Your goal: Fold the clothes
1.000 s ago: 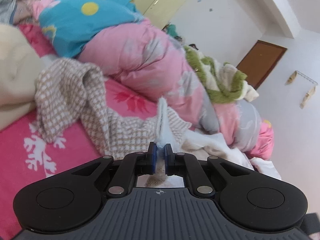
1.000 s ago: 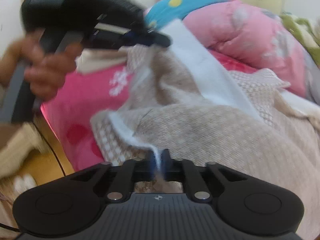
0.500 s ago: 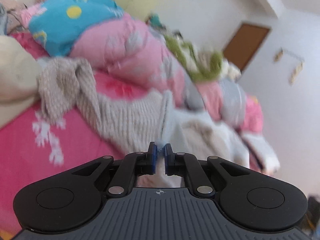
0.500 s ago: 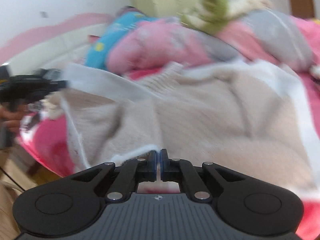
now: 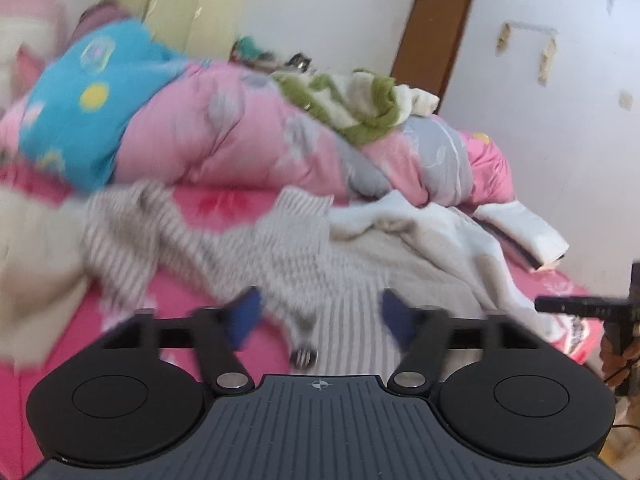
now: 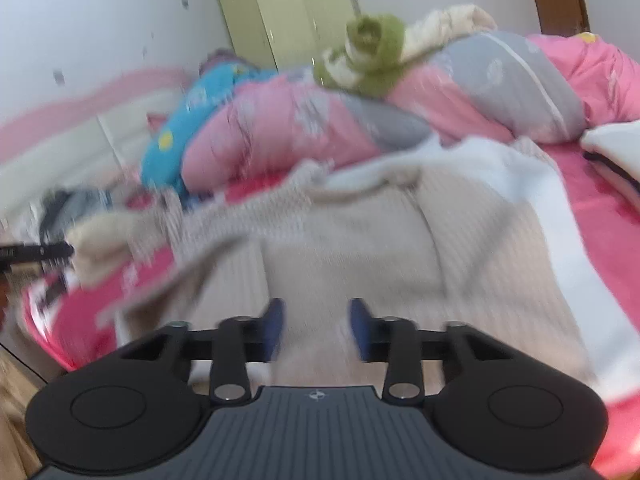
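Observation:
A beige knit garment [image 5: 360, 256] with white trim lies spread over the pink bed sheet [image 5: 224, 204]; its checked sleeve [image 5: 120, 232] trails to the left. My left gripper [image 5: 320, 314] hangs open just above the garment's near edge, nothing between its blue pads. In the right wrist view the same garment [image 6: 352, 248] lies flat with a white band [image 6: 556, 216] along its right side. My right gripper [image 6: 318, 326] is open over the garment, empty. The other gripper's black tip [image 6: 36, 254] shows at the far left.
A rolled pink and grey quilt [image 5: 280, 140] lies along the back of the bed, with a blue pillow [image 5: 84, 112] and a green and cream garment [image 5: 360, 108] on it. A folded white item [image 5: 524, 232] sits at right. A brown door [image 5: 432, 36] is behind.
Both grippers were shut on the garment's white edge and lifting it; now both are open and the garment has dropped flat onto the bed. The views are blurred by motion.

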A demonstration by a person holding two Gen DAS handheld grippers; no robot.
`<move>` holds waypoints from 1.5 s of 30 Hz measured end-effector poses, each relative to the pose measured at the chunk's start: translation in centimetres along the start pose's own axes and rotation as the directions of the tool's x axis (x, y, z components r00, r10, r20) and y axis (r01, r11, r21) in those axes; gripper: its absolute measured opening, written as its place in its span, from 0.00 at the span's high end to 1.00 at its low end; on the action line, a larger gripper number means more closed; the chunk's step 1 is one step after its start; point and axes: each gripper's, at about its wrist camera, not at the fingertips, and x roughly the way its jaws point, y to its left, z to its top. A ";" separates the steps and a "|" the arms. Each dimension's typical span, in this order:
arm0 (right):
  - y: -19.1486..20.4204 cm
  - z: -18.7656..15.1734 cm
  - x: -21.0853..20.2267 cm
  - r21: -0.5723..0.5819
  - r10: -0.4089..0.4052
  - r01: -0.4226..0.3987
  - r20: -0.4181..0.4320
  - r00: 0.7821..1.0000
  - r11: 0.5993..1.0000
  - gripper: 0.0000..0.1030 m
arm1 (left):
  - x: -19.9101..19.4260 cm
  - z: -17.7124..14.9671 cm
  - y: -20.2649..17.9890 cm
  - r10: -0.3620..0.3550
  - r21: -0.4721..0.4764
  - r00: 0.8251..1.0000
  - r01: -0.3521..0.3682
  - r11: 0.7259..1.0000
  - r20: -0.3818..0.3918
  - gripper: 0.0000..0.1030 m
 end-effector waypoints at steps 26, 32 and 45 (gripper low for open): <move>-5.8 0.3 15.7 0.388 0.033 -0.056 0.067 0.997 0.920 0.41 | 17.6 1.0 -4.8 0.146 0.265 0.973 -0.096 0.960 -0.178 0.93; -5.7 -0.3 15.4 0.366 0.034 -0.071 0.105 0.994 0.928 0.42 | 7.1 2.3 2.2 0.340 0.012 0.940 -0.340 0.940 -0.011 0.93; -5.4 -0.5 15.4 0.345 0.012 -0.048 0.105 0.994 0.937 0.42 | 0.1 -7.8 12.1 0.467 -0.298 0.847 -0.528 0.795 -0.253 0.88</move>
